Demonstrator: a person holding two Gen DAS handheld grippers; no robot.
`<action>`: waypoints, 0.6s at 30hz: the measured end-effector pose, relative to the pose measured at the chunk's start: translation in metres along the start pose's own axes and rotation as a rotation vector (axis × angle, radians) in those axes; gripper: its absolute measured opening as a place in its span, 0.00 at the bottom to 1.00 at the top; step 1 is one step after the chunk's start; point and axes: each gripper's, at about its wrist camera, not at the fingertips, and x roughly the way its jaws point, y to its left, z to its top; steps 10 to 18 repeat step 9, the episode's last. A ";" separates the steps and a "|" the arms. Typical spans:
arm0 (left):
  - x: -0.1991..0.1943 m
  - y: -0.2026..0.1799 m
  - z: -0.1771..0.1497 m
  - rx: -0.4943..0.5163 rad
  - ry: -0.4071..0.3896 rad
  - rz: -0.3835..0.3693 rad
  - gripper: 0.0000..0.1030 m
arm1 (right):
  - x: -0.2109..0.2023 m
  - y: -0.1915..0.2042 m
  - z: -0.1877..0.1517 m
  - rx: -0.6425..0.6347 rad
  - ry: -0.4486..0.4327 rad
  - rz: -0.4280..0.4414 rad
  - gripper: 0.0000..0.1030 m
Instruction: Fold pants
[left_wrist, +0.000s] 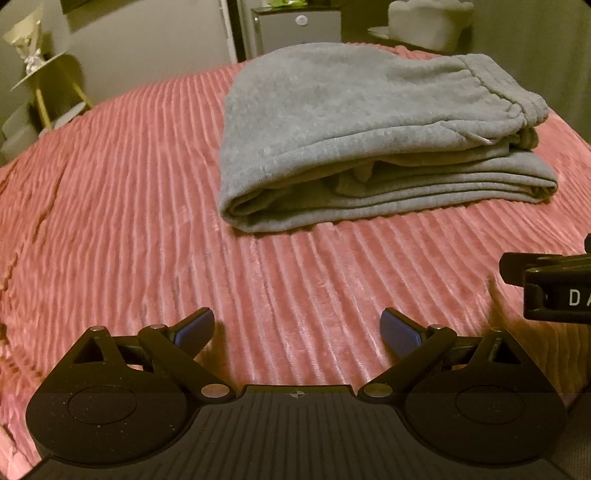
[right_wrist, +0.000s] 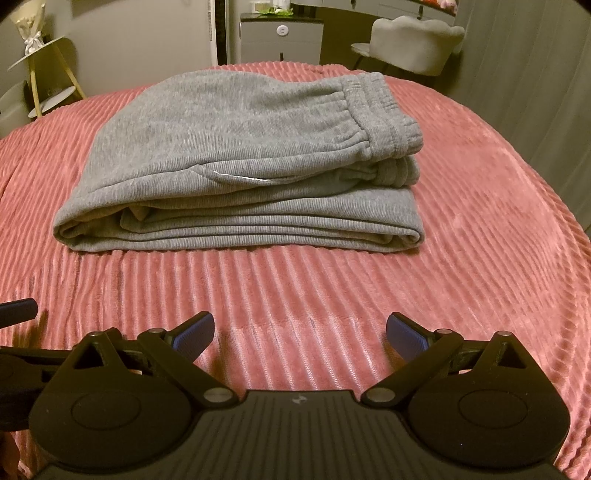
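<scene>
The pants (right_wrist: 236, 162) are grey, of a soft fleece knit with a fine rib, folded into a thick, roughly rectangular stack. They lie on a pink blanket (right_wrist: 295, 288) of plush cloth with raised ridges running from near to far. In the right wrist view the stack sits in the middle of the bed, a little to the left; in the left wrist view the same stack (left_wrist: 369, 140) sits to the right of centre. The gathered elastic waistband (right_wrist: 373, 110) lies on top at the right end, puckered and thick. The left end is a rounded fold, and along the near side the layered edges show as several flat bands, one over another. A short pale line of stitching marks the top layer near its front edge.

The left gripper (left_wrist: 297, 332) is spread wide, its blue ribbed pads (left_wrist: 195, 330) well apart, nothing between them. The right gripper (right_wrist: 300, 334) is likewise spread wide and holds nothing. Both hover over the blanket on the near side, well apart from the pants, with a broad strip of bare blanket between them and the stack. Blanket also lies bare to the left and right of the stack.

Beyond the far edge of the bed stand a grey cabinet (right_wrist: 282, 37), a pale padded chair (right_wrist: 413, 44) to the right, and a small round stand (right_wrist: 44, 66) to the left.
</scene>
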 end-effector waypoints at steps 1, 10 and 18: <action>0.000 0.000 0.000 0.006 0.000 -0.001 0.97 | 0.000 0.000 0.000 -0.001 0.001 -0.001 0.97; -0.003 -0.006 -0.001 0.051 -0.028 0.010 0.97 | 0.002 0.000 0.001 -0.008 0.004 -0.004 0.97; -0.003 -0.006 -0.001 0.051 -0.028 0.010 0.97 | 0.002 0.000 0.001 -0.008 0.004 -0.004 0.97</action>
